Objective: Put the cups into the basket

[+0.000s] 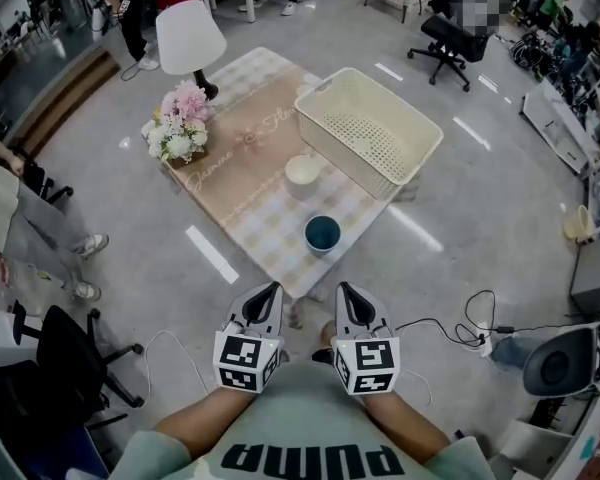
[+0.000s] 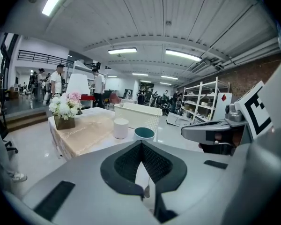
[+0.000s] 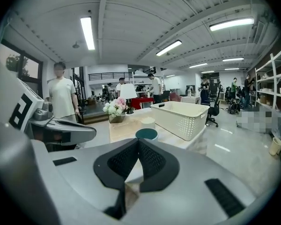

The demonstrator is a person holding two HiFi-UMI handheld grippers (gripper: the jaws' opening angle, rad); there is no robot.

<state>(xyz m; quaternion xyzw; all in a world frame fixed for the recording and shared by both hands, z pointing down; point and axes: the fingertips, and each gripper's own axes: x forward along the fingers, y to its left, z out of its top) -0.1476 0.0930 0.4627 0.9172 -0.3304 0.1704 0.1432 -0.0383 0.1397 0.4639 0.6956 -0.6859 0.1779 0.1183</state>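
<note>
My left hand-held gripper (image 1: 270,290) and right hand-held gripper (image 1: 344,290): both closed, empty.
Head view: teal-lined round cup (image 1: 322,234) near the front corner of the cloth-covered worktop (image 1: 250,183), white round cup (image 1: 303,171) just beside the cream perforated plastic basket (image 1: 420,144). Left gripper view: jaws together, nothing between. Right gripper view: same.

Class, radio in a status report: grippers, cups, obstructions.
Left gripper shut, empty; right gripper shut, empty. White cup and teal cup on table, outside basket. Nothing in the way.
</note>
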